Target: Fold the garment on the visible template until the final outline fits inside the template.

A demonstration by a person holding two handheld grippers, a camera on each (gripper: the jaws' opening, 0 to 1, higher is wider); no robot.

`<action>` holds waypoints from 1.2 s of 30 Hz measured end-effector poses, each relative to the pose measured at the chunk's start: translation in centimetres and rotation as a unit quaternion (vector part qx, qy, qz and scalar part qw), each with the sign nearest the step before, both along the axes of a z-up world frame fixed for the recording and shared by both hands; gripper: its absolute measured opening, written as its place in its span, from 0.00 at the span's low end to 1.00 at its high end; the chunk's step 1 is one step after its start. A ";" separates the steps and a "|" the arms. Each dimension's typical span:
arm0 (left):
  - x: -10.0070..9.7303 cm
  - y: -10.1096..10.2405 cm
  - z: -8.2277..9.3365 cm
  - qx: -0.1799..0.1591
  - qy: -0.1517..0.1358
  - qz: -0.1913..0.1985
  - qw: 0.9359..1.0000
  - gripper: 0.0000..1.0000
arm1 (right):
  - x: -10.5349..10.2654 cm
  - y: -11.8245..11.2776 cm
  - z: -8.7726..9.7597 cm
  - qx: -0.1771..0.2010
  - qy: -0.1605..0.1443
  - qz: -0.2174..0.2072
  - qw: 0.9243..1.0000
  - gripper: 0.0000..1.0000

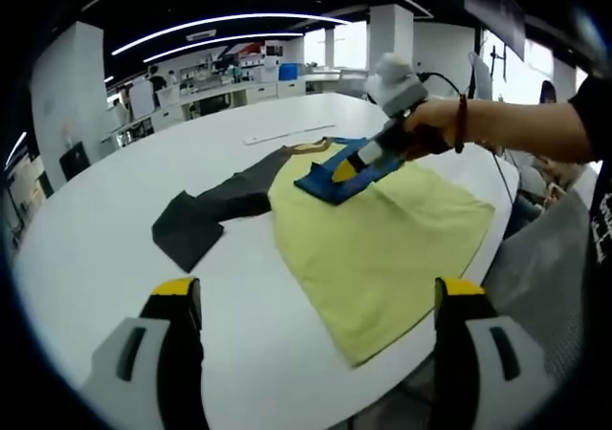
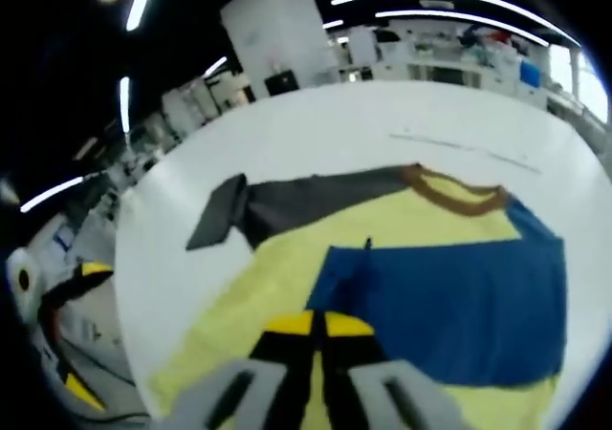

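While flat | garment collar points away | right claw closed

The left gripper view looks from well back at the near edge of the round white counter, facing across it toward the far room, its own left tool rising at the bottom. The right gripper view sits close above the yellow, blue and grey short-sleeved cloth garment, tilted down over the right tool. Both views share the garment and the counter around it; the left gripper view also takes in the right tool from the side.
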State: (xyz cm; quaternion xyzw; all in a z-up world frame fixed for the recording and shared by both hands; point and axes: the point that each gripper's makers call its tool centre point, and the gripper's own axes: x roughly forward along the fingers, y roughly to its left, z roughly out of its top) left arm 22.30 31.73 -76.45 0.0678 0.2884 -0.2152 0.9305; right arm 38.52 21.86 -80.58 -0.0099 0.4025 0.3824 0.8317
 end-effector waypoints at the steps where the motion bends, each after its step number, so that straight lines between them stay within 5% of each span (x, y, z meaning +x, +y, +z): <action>1: -0.1 0.0 0.0 0.000 0.000 0.001 1.000 0.99 | 0.0 0.2 0.2 0.002 -0.002 0.002 1.000 0.00; 28: -1.5 3.1 -0.7 0.009 0.008 0.032 0.999 0.99 | -2.2 6.0 -0.4 0.047 0.029 0.051 0.997 0.00; 36: -1.3 3.5 -1.1 0.008 0.009 0.030 0.999 0.99 | -1.3 4.8 0.2 0.023 -0.009 0.054 0.998 0.34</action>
